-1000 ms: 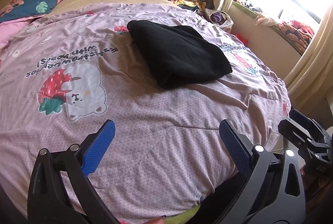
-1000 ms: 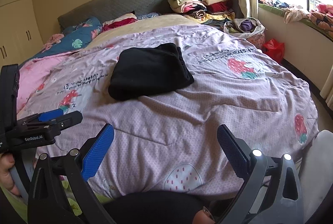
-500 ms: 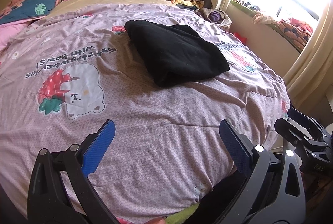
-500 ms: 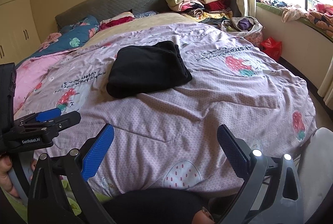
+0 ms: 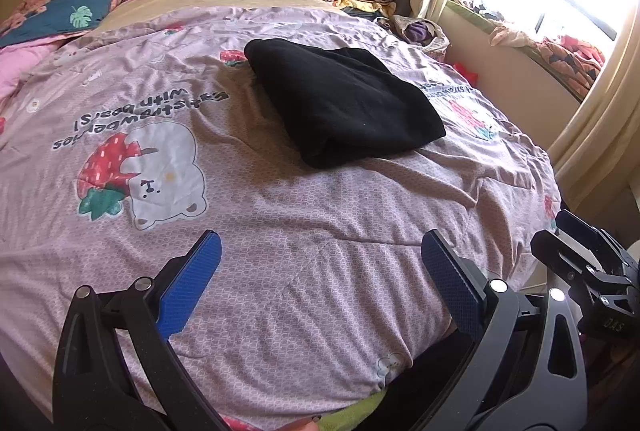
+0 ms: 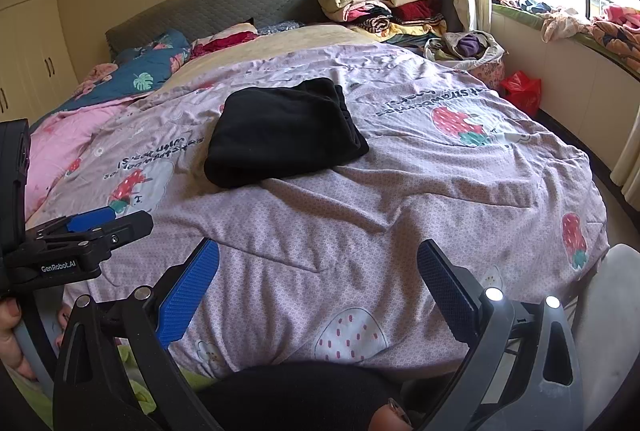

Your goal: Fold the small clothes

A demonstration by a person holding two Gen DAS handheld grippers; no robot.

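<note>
Jaws spread wide, empty, on left gripper (image 5: 320, 279) and right gripper (image 6: 318, 277); folded black garment (image 5: 344, 107) on quilt (image 5: 280, 215).

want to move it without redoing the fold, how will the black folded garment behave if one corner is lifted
The black garment looks soft and thick, so it would likely droop and unfold. Its stacked layers may slide apart. It probably won't slip on the wrinkled bedspread.

**Black frames, blue pads**

Left gripper (image 5: 320, 279): matte black angular frame, two fingers faced with textured blue pads (image 5: 188, 289), round silver screws at the pivots. Right gripper (image 6: 318, 277): same black build, same blue ribbed pads (image 6: 188, 291), silver screw heads, triangular cut-outs in the arms. White "GenRobot.AI" lettering on the black body seen from the right wrist view. Hand (image 6: 10, 335) on a grey handle.
</note>
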